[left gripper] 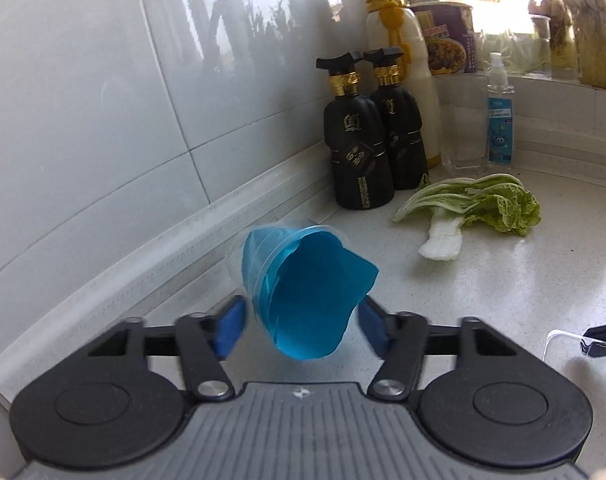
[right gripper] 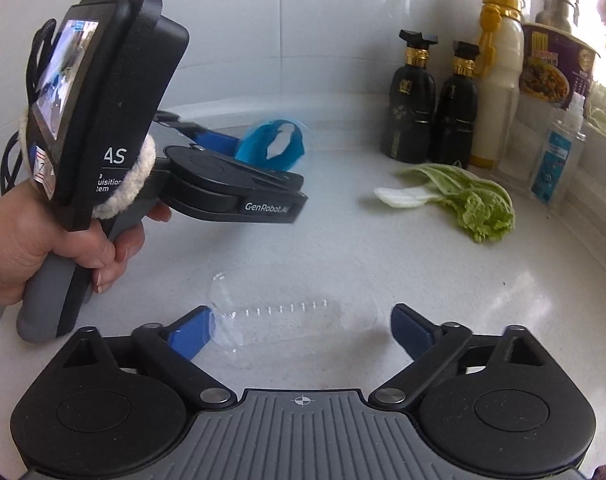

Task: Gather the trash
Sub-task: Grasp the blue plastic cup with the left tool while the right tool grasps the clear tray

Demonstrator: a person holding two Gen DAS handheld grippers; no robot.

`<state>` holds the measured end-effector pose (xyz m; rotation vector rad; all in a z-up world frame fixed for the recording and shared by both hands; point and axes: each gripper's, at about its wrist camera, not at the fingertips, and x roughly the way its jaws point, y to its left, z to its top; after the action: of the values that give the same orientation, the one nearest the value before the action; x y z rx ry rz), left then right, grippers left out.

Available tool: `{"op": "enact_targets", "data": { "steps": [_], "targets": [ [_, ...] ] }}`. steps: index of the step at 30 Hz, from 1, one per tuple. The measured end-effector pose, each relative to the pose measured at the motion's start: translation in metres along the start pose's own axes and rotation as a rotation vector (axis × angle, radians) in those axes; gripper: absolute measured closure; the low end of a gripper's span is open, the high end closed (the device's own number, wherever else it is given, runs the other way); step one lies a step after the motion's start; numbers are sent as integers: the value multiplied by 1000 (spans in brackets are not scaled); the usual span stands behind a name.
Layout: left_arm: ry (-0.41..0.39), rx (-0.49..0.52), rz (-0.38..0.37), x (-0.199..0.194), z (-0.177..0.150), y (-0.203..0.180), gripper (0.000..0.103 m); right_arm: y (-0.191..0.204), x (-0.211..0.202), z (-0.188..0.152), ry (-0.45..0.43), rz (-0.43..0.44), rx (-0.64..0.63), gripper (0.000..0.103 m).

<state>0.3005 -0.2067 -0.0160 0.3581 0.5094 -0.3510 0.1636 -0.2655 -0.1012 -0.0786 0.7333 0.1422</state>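
A small clear cup with a blue peeled-back lid sits tilted between the blue pads of my left gripper, which press on its two sides. In the right wrist view the same cup shows at the tip of the left gripper, held by a person's hand. My right gripper stands open around a flat clear plastic tray on the white counter. The left pad is at the tray's edge and the right pad stands off it. A cabbage leaf lies further back.
Two black bottles stand in the corner by the tiled wall. With them are a white bottle with a yellow cap, a glass, a small spray bottle and a noodle cup.
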Motion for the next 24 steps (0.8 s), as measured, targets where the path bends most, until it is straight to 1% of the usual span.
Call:
{"op": "enact_targets", "data": {
  "steps": [1, 2, 3, 6, 8, 11, 13, 24],
  "targets": [
    [1, -8, -2, 0, 0, 1, 60, 0, 0, 0, -1, 3, 0, 14],
    [-1, -19, -2, -1, 0, 4, 68, 1, -1, 1, -2, 5, -1, 21],
    [-4, -30, -3, -2, 0, 6, 77, 1, -2, 1, -4, 4, -2, 22],
    [-1, -75, -24, -4, 1, 14, 89, 2, -5, 3, -16, -2, -1, 24],
    [5, -105, -48, -5, 0, 20, 91, 1, -7, 3, -22, -1, 3, 24],
    [4, -132, -58, -8, -1, 25, 94, 1, -10, 4, -25, -4, 7, 24],
    [0, -137, -63, -10, -3, 27, 96, 3, -12, 4, -23, -7, 6, 24],
    [-27, -133, -65, -36, -2, 34, 97, 18, -31, 12, -35, -21, -14, 24]
  ]
}}
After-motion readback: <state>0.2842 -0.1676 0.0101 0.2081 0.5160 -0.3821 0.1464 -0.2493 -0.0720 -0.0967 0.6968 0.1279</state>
